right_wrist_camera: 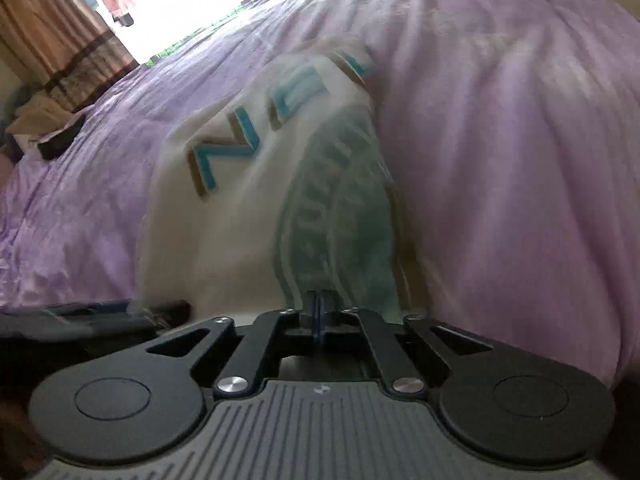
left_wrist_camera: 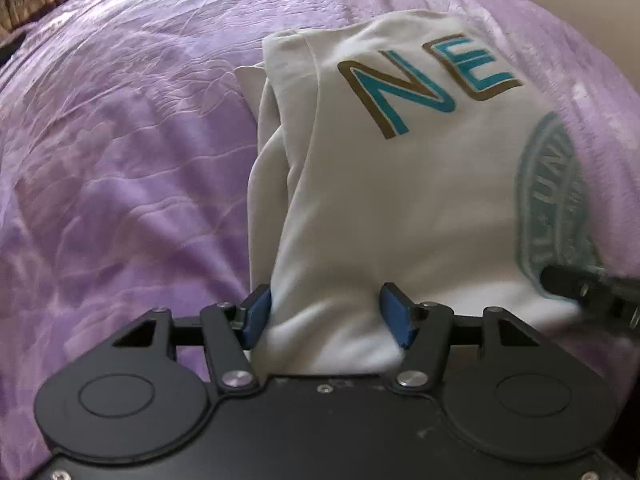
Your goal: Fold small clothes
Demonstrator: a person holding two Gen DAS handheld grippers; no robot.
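A white shirt with teal and gold letters and a round green emblem lies folded on the purple bedspread. My left gripper stands open at the shirt's near end, with a bunch of white cloth between its blue pads. The right gripper comes in from the right onto the emblem's edge. In the right wrist view the shirt is blurred, and the right gripper is shut, its tips at the emblem's near rim. Whether it pinches cloth does not show. The left gripper is a dark blur at the left.
The bedspread spreads wide on every side of the shirt. A small dark object lies at its far left edge. A brown curtain hangs beside a bright opening beyond the bed.
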